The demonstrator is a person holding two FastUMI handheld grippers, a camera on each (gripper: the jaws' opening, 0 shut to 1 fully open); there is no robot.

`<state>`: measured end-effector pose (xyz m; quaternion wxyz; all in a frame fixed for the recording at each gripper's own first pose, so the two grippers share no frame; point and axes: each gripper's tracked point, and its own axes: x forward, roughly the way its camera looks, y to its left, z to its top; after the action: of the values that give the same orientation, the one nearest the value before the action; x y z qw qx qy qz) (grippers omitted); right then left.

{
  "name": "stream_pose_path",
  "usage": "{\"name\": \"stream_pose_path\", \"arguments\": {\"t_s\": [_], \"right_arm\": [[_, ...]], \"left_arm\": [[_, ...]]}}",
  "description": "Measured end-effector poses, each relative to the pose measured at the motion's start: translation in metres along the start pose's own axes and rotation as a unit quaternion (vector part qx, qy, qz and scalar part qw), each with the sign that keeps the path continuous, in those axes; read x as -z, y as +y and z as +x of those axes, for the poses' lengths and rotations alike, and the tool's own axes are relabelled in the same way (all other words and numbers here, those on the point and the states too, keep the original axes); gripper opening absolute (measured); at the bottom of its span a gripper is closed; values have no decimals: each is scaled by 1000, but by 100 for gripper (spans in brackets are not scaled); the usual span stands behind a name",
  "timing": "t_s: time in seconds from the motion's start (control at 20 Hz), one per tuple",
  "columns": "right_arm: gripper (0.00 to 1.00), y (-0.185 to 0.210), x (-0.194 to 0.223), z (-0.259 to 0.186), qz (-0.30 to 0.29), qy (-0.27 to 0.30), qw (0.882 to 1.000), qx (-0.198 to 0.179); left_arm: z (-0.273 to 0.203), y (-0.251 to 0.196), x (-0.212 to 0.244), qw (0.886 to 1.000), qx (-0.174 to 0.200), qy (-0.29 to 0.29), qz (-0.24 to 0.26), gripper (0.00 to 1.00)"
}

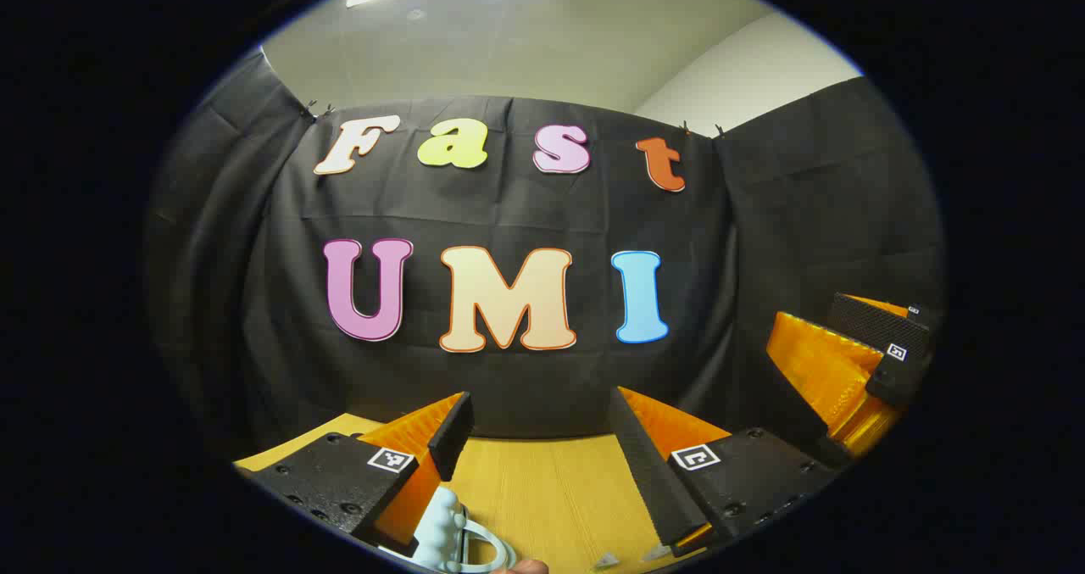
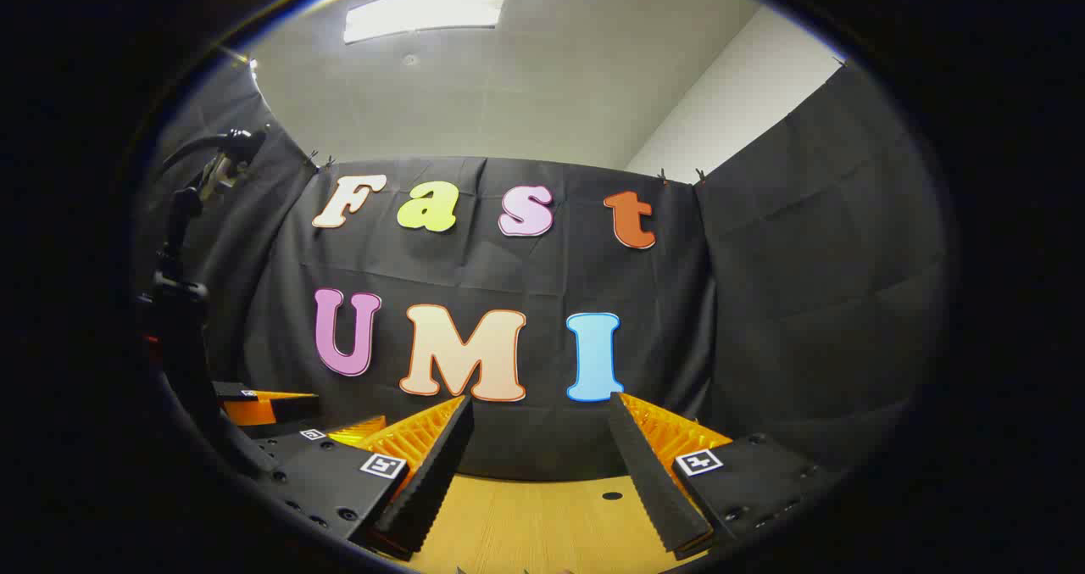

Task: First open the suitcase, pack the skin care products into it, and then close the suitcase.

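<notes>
Left gripper view: left gripper (image 1: 540,438) held level, fingers spread apart, nothing between them. Wooden table (image 1: 542,489) below. A pale blue object with a looped handle (image 1: 462,536) sits at the bottom edge, just beside the left finger and touching neither; could be a skin care item or a suitcase part, can't tell. Right gripper (image 1: 856,370) shows off to the right of the table, raised; its finger gap can't be judged from here.

Right gripper view: right gripper (image 2: 540,459) also spread wide and empty over the same table. Left gripper (image 2: 280,421) sits low to the left, near a dark camera stand (image 2: 182,303).

Suitcase isn't visible from either camera, both aimed at the booth wall. Step in hand looks like the approach to opening. Tip both grippers down first, find the case, then go for the lid edge or zipper with one gripper while the other steadies the shell.
</notes>
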<state>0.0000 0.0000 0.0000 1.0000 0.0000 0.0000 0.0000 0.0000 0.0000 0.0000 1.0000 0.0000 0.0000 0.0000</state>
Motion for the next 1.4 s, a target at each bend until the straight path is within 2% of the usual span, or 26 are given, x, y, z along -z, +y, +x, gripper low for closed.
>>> {"name": "stream_pose_path", "arguments": {"t_s": [0.1,0.2,0.4,0.55,0.85,1.05,1.2,1.4], "right_arm": [[99,1,-2,1,7,-3,1000,-2],[99,-2,-12,4,20,-23,1000,-1],[99,-6,-19,13,50,-36,998,-10],[99,-11,-12,20,42,-31,999,-14],[99,8,49,20,46,33,995,-84],[99,-2,94,19,58,90,990,-92],[99,-19,110,22,33,111,991,-66],[99,-29,124,13,3,132,991,-37]], "left_arm": [[-1,-6,1,1000,6,-2,-8,94],[0,-2,4,1000,3,5,8,94],[2,1,15,1000,-10,15,13,94],[-2,14,35,998,-33,42,22,94],[-22,37,79,989,-107,102,18,94],[-36,54,119,979,-137,148,42,94],[-46,50,171,969,-112,219,34,95],[-46,45,230,947,-71,311,18,95]]}}
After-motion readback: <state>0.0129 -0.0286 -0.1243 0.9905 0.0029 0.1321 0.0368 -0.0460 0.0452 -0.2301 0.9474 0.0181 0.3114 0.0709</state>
